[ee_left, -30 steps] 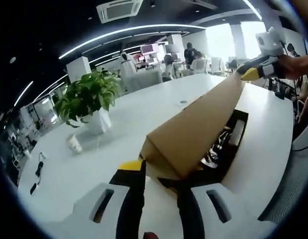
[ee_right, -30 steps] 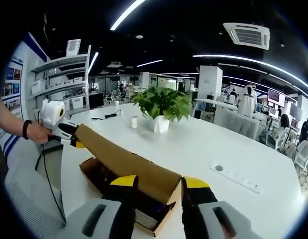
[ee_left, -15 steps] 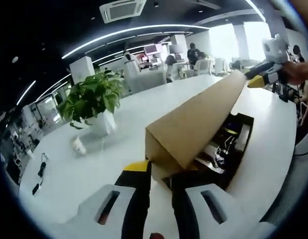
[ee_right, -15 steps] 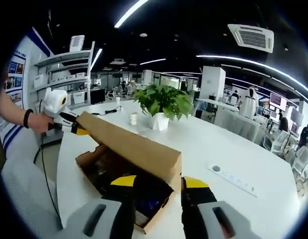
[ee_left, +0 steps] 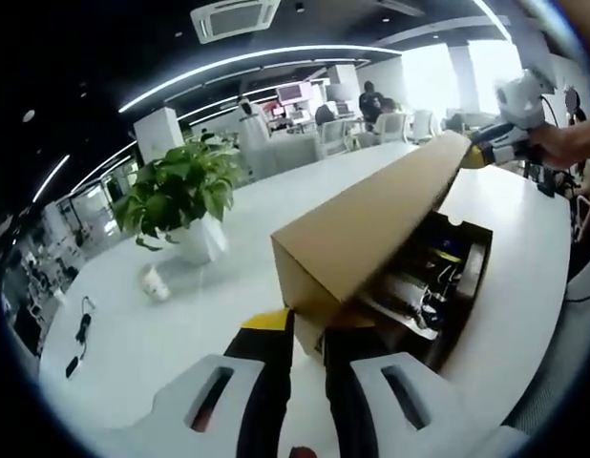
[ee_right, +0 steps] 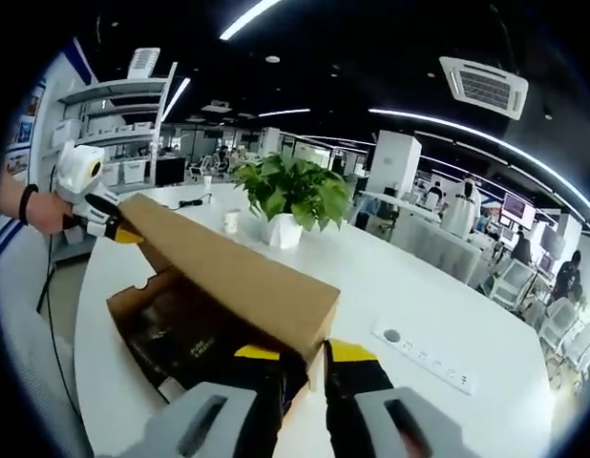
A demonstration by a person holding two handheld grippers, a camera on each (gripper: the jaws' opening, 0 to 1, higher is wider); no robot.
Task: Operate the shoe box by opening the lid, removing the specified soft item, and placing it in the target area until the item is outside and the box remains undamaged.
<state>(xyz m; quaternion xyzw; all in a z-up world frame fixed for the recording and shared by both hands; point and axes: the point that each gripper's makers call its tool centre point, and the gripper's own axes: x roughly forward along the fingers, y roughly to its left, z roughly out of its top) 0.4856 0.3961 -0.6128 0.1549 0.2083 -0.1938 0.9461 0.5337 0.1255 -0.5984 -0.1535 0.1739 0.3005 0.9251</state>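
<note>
A white table (ee_left: 228, 277) is seen. On it are set a shoe box (ee_right: 147, 320), a potted plant (ee_left: 180, 196), a cup (ee_left: 154, 283) and a power strip (ee_right: 424, 355).

Both gripper views sit close at opp. ends of the open brown cardboard shoe box (ee_left: 371, 234) (ee_right: 228, 277), facing each other.

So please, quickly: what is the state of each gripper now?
Left gripper: shut on the shoe box lid, at one end.
Right gripper: shut on the lid's other end.
</note>
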